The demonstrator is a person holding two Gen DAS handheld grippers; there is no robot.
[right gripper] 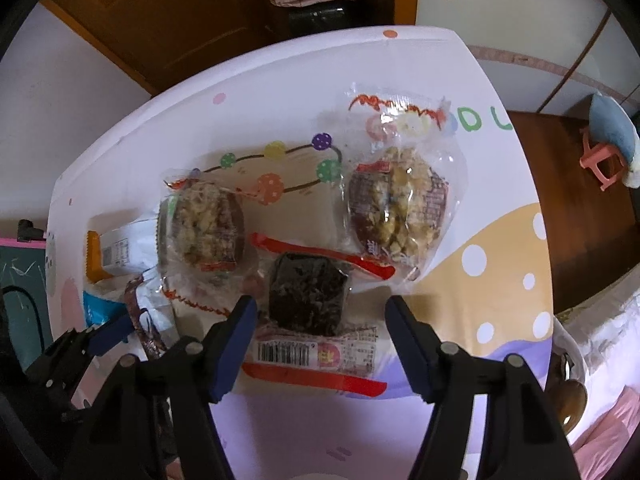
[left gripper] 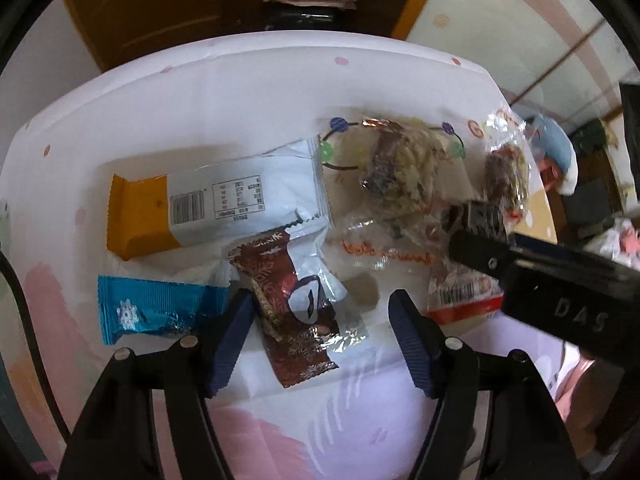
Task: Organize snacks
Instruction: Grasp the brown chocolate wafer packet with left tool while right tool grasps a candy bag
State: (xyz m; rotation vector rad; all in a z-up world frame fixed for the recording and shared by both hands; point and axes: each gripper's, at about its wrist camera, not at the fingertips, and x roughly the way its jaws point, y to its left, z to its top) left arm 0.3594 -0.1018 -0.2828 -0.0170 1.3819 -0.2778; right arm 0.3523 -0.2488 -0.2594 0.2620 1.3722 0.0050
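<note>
My left gripper (left gripper: 320, 336) hangs with fingers spread wide over the brown snowflake-print wrapper (left gripper: 292, 312), grasping nothing. My right gripper (right gripper: 320, 340) is just as slack, its fingers straddling the dark seaweed snack pack (right gripper: 308, 300). Around that pack lie two clear-wrapped nut-and-date cakes, one to its left (right gripper: 202, 228) and one beyond it to the right (right gripper: 396, 208). Left of the brown wrapper sit the orange-and-white bar (left gripper: 208, 208) and the blue foil packet (left gripper: 156, 308). All lie loose and overlapping on the table (right gripper: 500, 240); I judge the sorting barely begun.
</note>
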